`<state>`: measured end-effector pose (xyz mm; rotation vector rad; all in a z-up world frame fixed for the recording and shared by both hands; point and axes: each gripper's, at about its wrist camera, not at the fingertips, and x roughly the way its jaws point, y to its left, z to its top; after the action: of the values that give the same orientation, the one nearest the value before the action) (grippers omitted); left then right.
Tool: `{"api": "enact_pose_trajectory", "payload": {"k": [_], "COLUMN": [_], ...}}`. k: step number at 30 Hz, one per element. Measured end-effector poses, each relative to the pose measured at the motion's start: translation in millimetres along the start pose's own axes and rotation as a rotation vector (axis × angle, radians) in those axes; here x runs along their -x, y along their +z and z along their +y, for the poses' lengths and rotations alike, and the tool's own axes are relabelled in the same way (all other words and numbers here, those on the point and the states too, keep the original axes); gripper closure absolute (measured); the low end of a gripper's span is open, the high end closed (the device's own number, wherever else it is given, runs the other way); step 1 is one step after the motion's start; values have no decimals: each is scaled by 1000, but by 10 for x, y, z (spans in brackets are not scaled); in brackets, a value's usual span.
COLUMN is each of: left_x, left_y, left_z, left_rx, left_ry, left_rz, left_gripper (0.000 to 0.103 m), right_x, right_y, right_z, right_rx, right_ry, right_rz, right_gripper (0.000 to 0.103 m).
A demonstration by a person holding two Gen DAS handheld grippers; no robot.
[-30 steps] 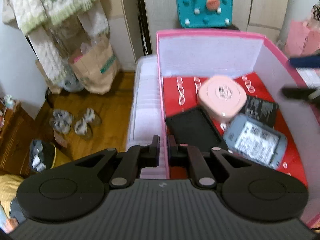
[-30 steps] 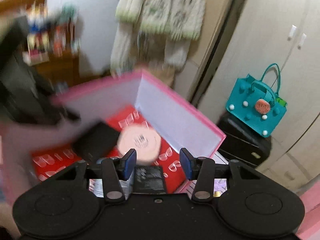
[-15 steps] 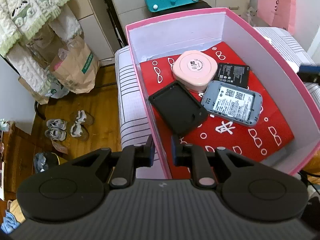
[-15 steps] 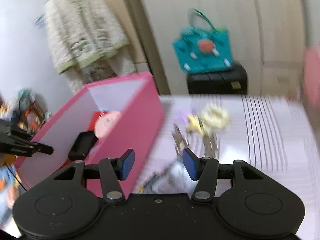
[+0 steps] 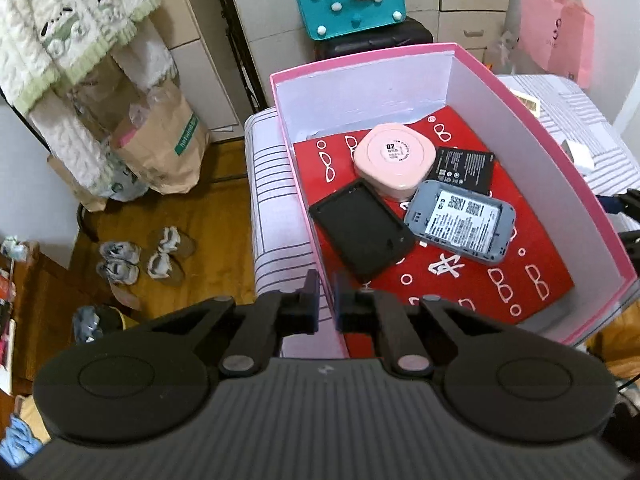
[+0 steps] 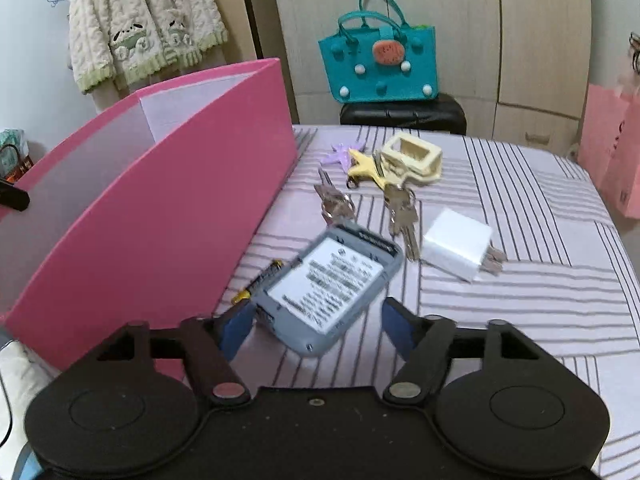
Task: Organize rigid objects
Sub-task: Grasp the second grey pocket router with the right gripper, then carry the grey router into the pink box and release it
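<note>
A pink box (image 5: 540, 120) with a red lining holds a pink round case (image 5: 394, 158), a black tray (image 5: 362, 236), a black battery (image 5: 462, 166) and a grey device (image 5: 460, 222). My left gripper (image 5: 327, 309) is shut on the box's near left wall (image 5: 308, 216). In the right wrist view the box (image 6: 160, 200) stands at the left. My right gripper (image 6: 316, 328) is open, its fingers either side of a second grey device (image 6: 328, 284) on the striped bed. Keys (image 6: 402, 212), a white charger (image 6: 458, 244) and a small battery (image 6: 260, 280) lie nearby.
A cream frame and yellow and purple charms (image 6: 400, 158) lie further back on the bed. A teal bag (image 6: 380, 64) sits on a black case beyond the bed. Shoes (image 5: 140, 256) and a paper bag (image 5: 160, 148) are on the wooden floor at the left.
My right gripper swung out of the box, to the bed on its right, and came down over the second grey device. My left gripper kept its grip on the wall.
</note>
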<state>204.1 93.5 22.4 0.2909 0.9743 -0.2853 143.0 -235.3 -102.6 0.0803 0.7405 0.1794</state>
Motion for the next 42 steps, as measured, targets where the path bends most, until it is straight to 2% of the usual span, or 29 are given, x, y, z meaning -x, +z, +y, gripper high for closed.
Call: {"api": "enact_pose_trajectory", "payload": {"k": [5, 8, 13, 14, 15, 16, 17, 23, 25, 27, 29, 30, 37, 40, 42], "left_x": [-1, -9, -5, -5, -6, -5, -4, 0, 5, 6, 4, 4, 1, 4, 2], "left_y": [6, 30, 31, 28, 27, 27, 27, 9, -7, -6, -3, -7, -25, -32, -31], "left_z": [-31, -29, 5, 11, 13, 12, 15, 16, -14, -8, 39, 61, 38, 47, 59], "left_rx": [1, 10, 33, 36, 37, 36, 32, 16, 3, 9, 27, 36, 11, 2, -5], "left_ry": [15, 13, 8, 6, 3, 1, -1, -3, 5, -1, -18, -25, -26, -33, -42], "left_rz": [10, 17, 5, 3, 2, 2, 3, -10, -21, -28, -35, -36, -50, -50, -50], "left_gripper": [97, 97, 97, 97, 97, 97, 97, 97, 97, 97, 97, 97, 96, 96, 96], "right_x": [-214, -324, -259, -231, -199, -148, -107, 61, 63, -52, -139, -159, -73, 154, 292], "right_y": [102, 184, 155, 133, 109, 88, 77, 19, 44, 93, 125, 150, 216, 363, 479], "right_z": [27, -74, -165, -205, -242, -276, -309, -322, -259, -172, -97, -101, -303, -335, -282], "right_rx": [-20, -60, -19, -21, -18, -4, -5, 86, 132, 145, 168, 149, 82, 73, 97], "right_ry": [-56, -38, -31, -20, -4, 28, 54, 40, 30, 14, 9, 9, -53, -52, -22], "right_rz": [-39, -47, -25, -20, -19, -17, -5, 25, 46, 110, 94, 95, 88, 30, -15], "right_gripper": [20, 18, 20, 21, 33, 40, 41, 41, 37, 29, 30, 39, 39, 39, 39]}}
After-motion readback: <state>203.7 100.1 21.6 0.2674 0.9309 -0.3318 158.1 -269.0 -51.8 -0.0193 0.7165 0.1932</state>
